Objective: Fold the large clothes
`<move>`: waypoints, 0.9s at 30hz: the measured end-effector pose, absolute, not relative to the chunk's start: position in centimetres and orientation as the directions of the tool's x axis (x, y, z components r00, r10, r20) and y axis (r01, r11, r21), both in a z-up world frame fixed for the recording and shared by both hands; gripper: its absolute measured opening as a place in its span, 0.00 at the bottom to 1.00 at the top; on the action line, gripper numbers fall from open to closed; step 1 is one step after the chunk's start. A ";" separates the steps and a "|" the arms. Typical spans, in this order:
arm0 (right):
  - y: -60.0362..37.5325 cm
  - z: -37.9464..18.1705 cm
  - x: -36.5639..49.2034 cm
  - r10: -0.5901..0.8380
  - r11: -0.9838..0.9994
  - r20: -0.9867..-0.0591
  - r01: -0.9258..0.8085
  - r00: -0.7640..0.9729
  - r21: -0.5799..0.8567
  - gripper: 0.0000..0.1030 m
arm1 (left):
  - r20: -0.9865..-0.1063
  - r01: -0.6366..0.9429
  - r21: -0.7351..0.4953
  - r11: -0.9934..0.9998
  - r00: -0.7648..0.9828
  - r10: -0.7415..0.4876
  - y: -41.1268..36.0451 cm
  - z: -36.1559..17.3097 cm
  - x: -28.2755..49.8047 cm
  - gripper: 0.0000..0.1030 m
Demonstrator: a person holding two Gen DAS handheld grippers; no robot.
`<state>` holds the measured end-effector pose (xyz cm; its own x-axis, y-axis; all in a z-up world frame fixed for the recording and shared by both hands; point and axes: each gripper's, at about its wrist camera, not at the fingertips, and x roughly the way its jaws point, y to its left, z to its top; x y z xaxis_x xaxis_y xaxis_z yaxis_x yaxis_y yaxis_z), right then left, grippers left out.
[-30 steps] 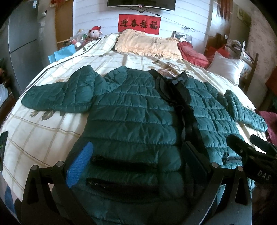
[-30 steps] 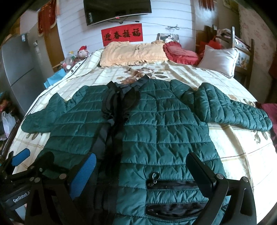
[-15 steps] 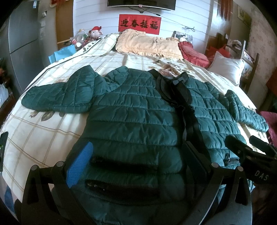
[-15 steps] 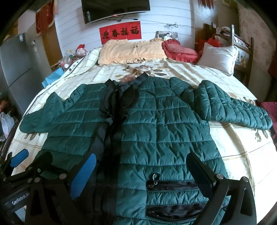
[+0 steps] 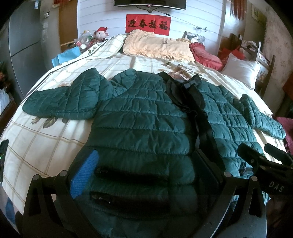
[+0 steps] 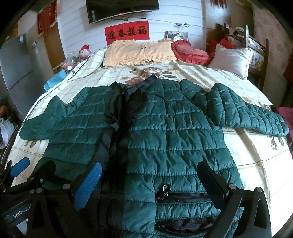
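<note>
We see one container: a blue bag [image 5: 66, 55], far ahead-left of the left tongs [image 5: 146, 174], beside the bed [image 5: 36, 139]. Its contents cannot be made out.

The bed carries a checked floral cover. At its far end lie a yellow pillow [image 6: 139, 53], a red cushion [image 6: 190, 53] and a white pillow [image 6: 232, 60]. A red banner [image 6: 127, 33] and a TV [image 6: 121, 8] hang on the white wall beyond.

The green jacket [image 6: 174, 131] lies flat, front up, sleeves spread, collar away from us. We hold both tongs released, jaws wide apart, over its hem. The left tongs frame the left pocket zips. The right tongs [image 6: 152, 183] frame the right pocket [image 6: 183, 196]; the dark front placket passes just inside their blue pad [image 6: 88, 184].
</note>
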<state>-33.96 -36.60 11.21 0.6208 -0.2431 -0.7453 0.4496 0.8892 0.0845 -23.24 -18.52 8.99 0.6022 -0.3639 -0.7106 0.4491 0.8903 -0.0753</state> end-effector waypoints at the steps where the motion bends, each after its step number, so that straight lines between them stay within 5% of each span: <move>1: -36.6 11.2 -33.9 -0.240 0.889 -0.747 0.450 0.620 0.087 1.00 | -0.711 0.448 -0.077 0.891 0.601 -0.364 -18.5 8.8 -23.1 0.99; 27: -36.0 10.4 -33.2 -0.225 0.887 -0.771 0.453 0.596 0.091 1.00 | -0.719 0.417 -0.080 0.905 0.605 -0.342 -18.4 8.0 -22.5 0.99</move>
